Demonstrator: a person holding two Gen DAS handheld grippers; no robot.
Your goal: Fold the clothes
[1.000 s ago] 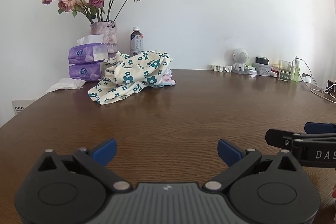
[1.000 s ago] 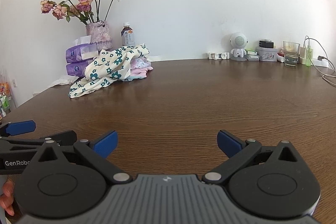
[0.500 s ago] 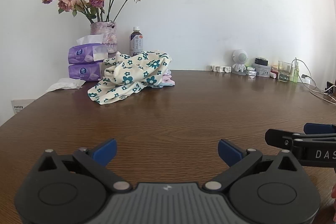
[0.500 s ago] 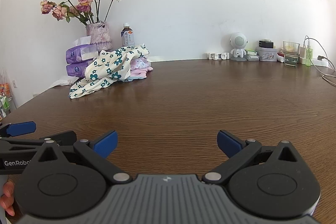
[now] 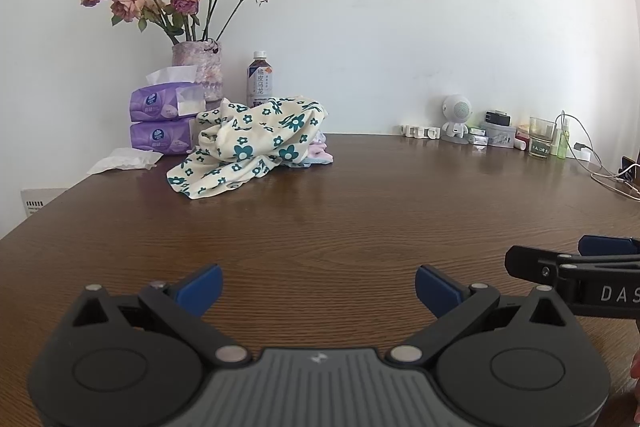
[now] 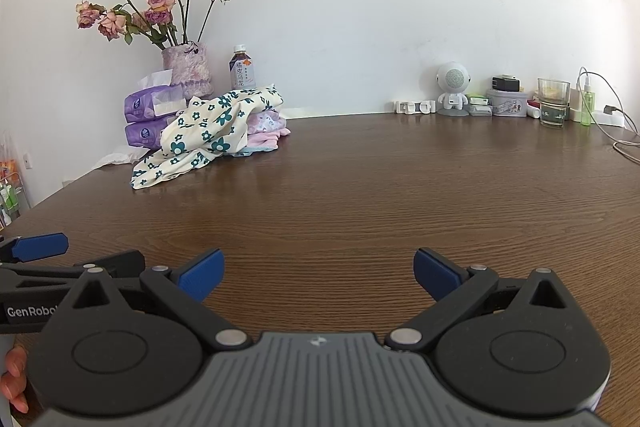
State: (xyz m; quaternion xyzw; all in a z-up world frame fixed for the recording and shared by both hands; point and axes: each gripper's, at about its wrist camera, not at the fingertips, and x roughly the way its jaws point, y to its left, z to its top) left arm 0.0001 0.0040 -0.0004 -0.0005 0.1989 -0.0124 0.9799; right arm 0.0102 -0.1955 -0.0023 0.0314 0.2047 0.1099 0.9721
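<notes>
A crumpled cream garment with teal flowers (image 5: 248, 147) lies at the far left of the brown wooden table (image 5: 360, 211), draped over folded pink and light blue clothes (image 5: 318, 155). It also shows in the right wrist view (image 6: 208, 131), with the pink clothes (image 6: 266, 131) under it. My left gripper (image 5: 318, 289) is open and empty, low over the near table. My right gripper (image 6: 318, 273) is open and empty beside it. Each gripper shows in the other's view, the right one (image 5: 576, 267) and the left one (image 6: 48, 263).
A vase of dried roses (image 5: 198, 67), two purple tissue packs (image 5: 164, 123), a drink bottle (image 5: 260, 79) and a loose tissue (image 5: 124, 159) stand behind the clothes. A small white robot figure (image 5: 456, 119), boxes, a glass (image 5: 542, 143) and cables (image 5: 600, 171) line the far right edge.
</notes>
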